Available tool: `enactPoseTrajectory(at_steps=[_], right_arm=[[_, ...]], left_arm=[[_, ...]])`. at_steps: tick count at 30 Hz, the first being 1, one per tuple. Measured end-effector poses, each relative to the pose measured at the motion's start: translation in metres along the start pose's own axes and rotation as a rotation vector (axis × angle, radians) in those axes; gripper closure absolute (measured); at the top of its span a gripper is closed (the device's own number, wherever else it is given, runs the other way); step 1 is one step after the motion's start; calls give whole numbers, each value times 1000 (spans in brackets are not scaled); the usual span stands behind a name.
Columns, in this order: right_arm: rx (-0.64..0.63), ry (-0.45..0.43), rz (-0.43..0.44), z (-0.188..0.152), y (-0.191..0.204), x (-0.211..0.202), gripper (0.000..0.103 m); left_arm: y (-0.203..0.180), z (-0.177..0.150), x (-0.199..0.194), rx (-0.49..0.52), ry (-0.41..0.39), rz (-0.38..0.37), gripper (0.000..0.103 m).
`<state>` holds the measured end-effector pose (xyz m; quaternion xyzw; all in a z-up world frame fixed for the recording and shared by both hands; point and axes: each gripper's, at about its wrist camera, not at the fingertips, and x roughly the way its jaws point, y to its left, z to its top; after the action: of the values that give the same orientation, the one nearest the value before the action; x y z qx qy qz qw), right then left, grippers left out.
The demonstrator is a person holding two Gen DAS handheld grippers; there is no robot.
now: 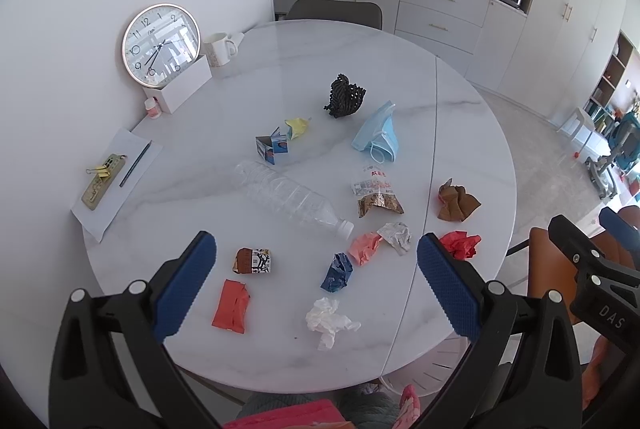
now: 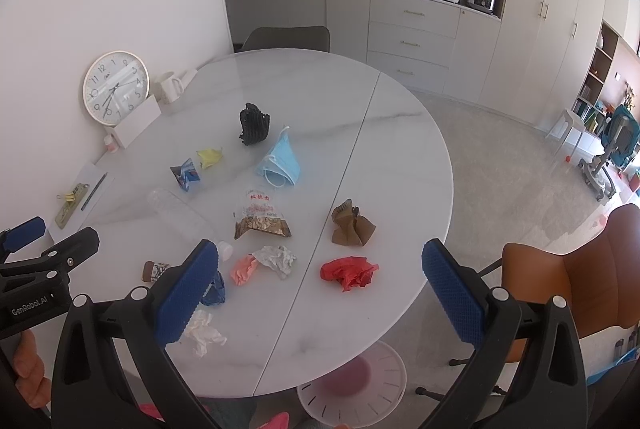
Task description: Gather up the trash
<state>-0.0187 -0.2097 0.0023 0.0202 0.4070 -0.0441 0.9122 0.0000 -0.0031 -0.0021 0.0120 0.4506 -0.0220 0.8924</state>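
Note:
Trash lies scattered on the round white marble table (image 1: 280,69): a clear plastic bottle (image 1: 292,197), a blue face mask (image 1: 378,135), a black net (image 1: 344,96), a snack bag (image 1: 376,195), brown paper (image 1: 456,203), red paper (image 2: 348,271), pink paper (image 1: 364,247), a white tissue (image 1: 330,321), blue paper (image 1: 337,272) and an orange wrapper (image 1: 231,305). My left gripper (image 1: 316,289) is open and empty above the near edge. My right gripper (image 2: 320,293) is open and empty, over the red paper. A white bin (image 2: 352,385) sits below the table edge.
A wall clock (image 1: 161,44), a white box (image 1: 182,85), mugs (image 1: 219,48), and paper with a phone and pencil (image 1: 116,181) stand at the table's left. A grey chair (image 1: 334,11) is behind the table and an orange chair (image 2: 580,269) at the right.

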Motion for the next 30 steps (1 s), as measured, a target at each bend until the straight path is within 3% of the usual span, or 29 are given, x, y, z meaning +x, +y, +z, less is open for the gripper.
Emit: enactPoseTrajectory(at_steps=[30], right_arm=[[-1, 5, 2, 0, 0, 3, 2]], left_arm=[[-1, -1, 4, -5, 4, -2, 6]])
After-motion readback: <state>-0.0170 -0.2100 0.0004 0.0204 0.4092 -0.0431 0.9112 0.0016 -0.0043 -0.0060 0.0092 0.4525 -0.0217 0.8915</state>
